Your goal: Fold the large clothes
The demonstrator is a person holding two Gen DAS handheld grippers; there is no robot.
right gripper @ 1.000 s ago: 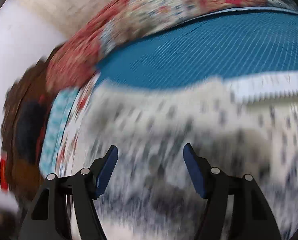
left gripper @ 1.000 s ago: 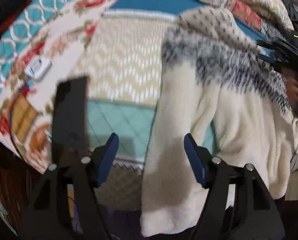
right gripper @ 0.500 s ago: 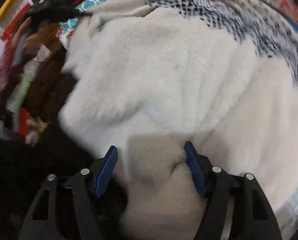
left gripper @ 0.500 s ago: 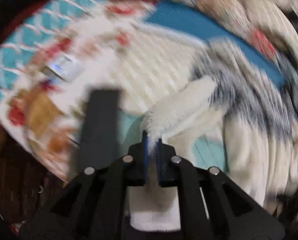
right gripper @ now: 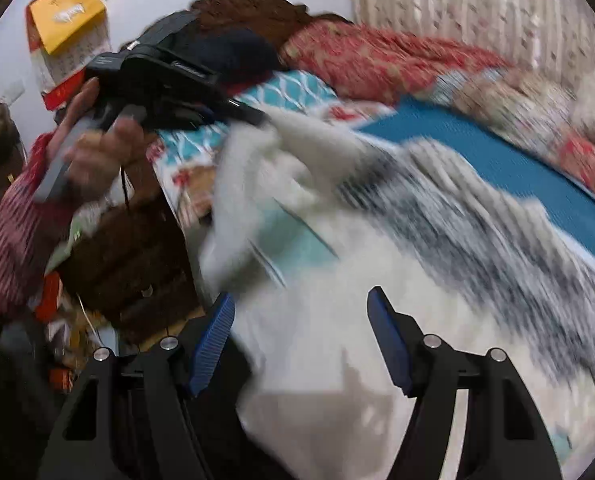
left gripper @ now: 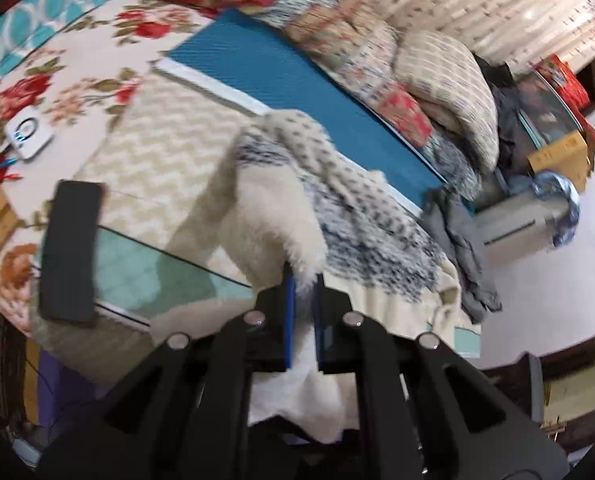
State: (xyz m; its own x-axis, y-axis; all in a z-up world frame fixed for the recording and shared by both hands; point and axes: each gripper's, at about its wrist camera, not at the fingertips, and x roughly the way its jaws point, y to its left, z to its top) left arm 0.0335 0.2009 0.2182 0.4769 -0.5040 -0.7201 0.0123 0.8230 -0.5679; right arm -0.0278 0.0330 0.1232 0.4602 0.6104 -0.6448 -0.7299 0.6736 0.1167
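A fluffy cream sweater with a navy speckled yoke lies across the bed. My left gripper is shut on the cream sleeve and holds it lifted above the bed. In the right wrist view the left gripper shows at the upper left, held by a hand, with the sleeve pulled up from the sweater. My right gripper is open, with its blue pads on either side of the sweater's cream hem near the bed's front edge.
A black flat object and a white device lie on the floral bedspread at the left. A blue mat, pillows and a grey garment lie beyond the sweater. Cluttered floor lies left of the bed.
My left gripper closed on the cream sleeve and lifted it up and toward the sweater body. My right gripper swung down to the hem and stays open.
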